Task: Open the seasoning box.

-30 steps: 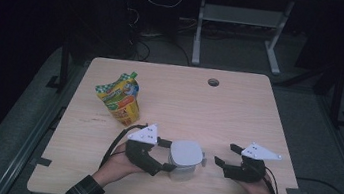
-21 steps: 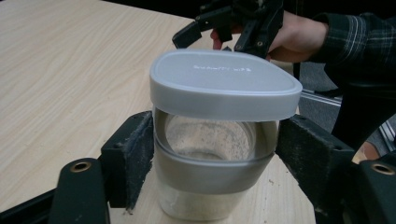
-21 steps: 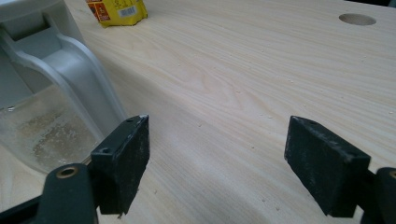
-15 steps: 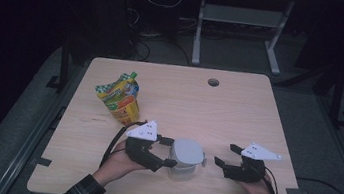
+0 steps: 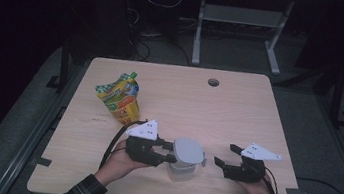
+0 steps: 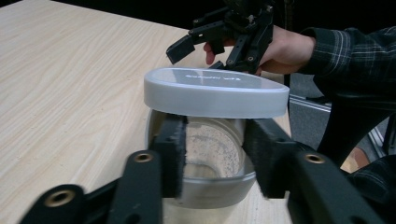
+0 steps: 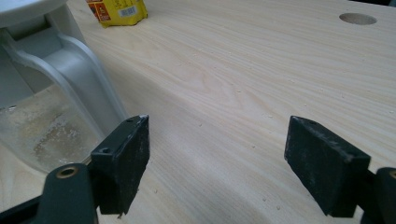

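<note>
A clear container with a grey-white lid stands near the table's front edge. My left gripper reaches it from the left. In the left gripper view my left gripper has its pads pressed against both sides of the clear body, under the lid. Its jaws have just been closing onto it. My right gripper rests to the container's right, open, with bare wood between the jaws. The container's side sits at the left of the right gripper view.
A colourful drink pouch stands upright at the left of the wooden table, and its yellow base shows in the right gripper view. A cable hole lies near the far edge. A desk frame and cables stand beyond the table.
The left gripper's jaws have drawn in around the clear container and now press on it. The right gripper and the pouch have stayed where they were.
</note>
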A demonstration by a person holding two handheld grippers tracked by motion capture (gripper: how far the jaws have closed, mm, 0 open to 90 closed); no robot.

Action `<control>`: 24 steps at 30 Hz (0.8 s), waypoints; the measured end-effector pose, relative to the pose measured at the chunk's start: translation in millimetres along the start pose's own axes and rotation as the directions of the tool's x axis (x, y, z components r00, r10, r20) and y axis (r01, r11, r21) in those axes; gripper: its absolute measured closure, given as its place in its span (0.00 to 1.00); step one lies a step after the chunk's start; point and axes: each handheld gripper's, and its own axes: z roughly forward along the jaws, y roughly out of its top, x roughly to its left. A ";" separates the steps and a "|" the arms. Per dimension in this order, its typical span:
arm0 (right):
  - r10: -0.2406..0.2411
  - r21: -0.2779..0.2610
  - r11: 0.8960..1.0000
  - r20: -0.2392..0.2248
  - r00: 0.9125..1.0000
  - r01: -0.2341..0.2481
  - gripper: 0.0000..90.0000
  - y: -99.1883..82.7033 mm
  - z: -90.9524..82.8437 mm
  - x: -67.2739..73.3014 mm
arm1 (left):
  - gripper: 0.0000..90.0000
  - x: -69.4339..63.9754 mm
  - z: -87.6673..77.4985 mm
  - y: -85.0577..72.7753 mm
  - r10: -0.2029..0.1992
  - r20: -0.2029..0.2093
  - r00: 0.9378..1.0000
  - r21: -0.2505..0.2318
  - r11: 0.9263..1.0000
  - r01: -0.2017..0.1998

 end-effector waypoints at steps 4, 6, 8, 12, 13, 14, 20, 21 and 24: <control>0.001 -0.001 1.000 -0.001 1.000 -0.001 0.24 -0.1 0.2 0.2 | 0.87 1.1 1.0 0.9 -0.001 0.017 1.000 0.000 1.000 0.001; 0.001 -0.001 1.000 -0.001 1.000 -0.001 0.24 -0.2 0.2 0.0 | 0.94 1.4 1.3 1.5 -0.006 0.025 1.000 -0.001 1.000 0.006; 0.001 -0.002 1.000 -0.001 1.000 -0.001 0.24 -0.2 0.1 0.0 | 0.97 1.7 1.2 1.9 0.000 0.030 1.000 -0.001 1.000 0.000; 0.004 -0.002 1.000 -0.002 1.000 -0.004 0.24 -0.3 0.1 0.1 | 1.00 0.8 2.2 4.8 0.008 0.040 0.999 0.002 1.000 -0.008; 0.004 -0.002 1.000 -0.002 1.000 -0.004 0.24 -0.3 0.1 0.1 | 1.00 0.5 2.5 5.7 0.007 0.044 0.999 -0.002 1.000 -0.007; 0.003 0.000 1.000 -0.003 1.000 -0.003 0.24 -0.4 0.3 0.3 | 1.00 0.4 2.6 6.4 0.009 0.046 0.999 -0.006 1.000 -0.008; 0.004 0.002 1.000 -0.004 1.000 -0.004 0.24 -0.5 0.4 0.4 | 1.00 0.7 4.4 12.1 0.006 0.055 0.998 -0.003 1.000 -0.005; 0.005 0.003 1.000 -0.003 1.000 -0.005 0.24 -0.5 0.4 0.4 | 1.00 0.7 4.4 12.1 0.006 0.055 0.998 -0.003 1.000 -0.005; 0.005 0.004 1.000 -0.002 1.000 -0.005 0.24 -0.6 0.3 0.4 | 1.00 1.1 4.3 15.1 0.012 0.055 0.998 0.001 1.000 -0.012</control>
